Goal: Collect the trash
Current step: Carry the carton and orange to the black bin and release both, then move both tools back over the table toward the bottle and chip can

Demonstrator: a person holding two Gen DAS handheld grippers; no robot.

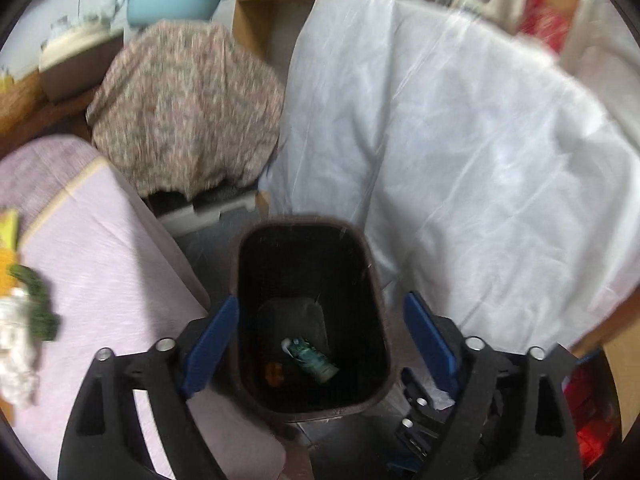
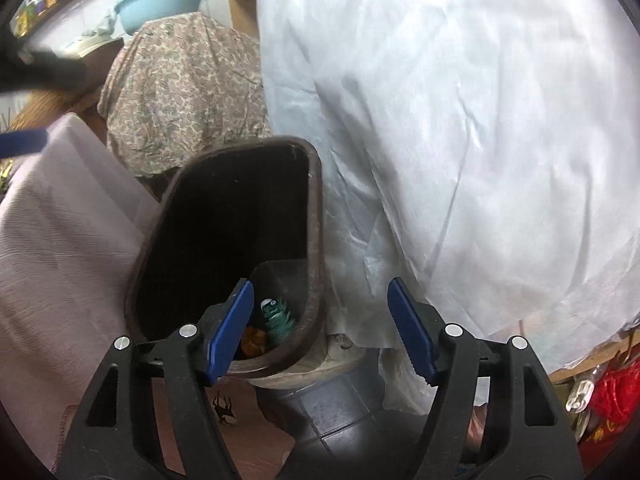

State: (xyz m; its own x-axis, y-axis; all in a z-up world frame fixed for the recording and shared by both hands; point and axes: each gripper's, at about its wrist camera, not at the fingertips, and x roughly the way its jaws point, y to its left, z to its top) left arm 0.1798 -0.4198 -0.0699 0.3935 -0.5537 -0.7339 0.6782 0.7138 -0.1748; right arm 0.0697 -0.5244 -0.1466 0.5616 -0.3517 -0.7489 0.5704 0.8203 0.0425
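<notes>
Left wrist view: looking straight down into a dark brown plastic trash bin [image 1: 312, 312] with a rounded rectangular rim, standing on grey floor tiles [image 2: 340, 420]. Down at the bottom, a crumpled green-and-white wrapper [image 1: 314, 358] plus a small orange scrap [image 1: 274, 372] just beside it. Left gripper [image 1: 320, 344] hanging over the bin mouth, blue pads wide apart, nothing between them but the view into the bin. Pale pink cloth-covered seat [image 1: 100, 280] to the left, big white plastic sheet [image 1: 460, 160] draped to the right, floral cloth bundle [image 1: 184, 104] behind.

Right wrist view: same bin off to the left, right gripper [image 2: 320, 328] spread wide too, gripping nothing, poised above the bin's near right edge and the tiles.
</notes>
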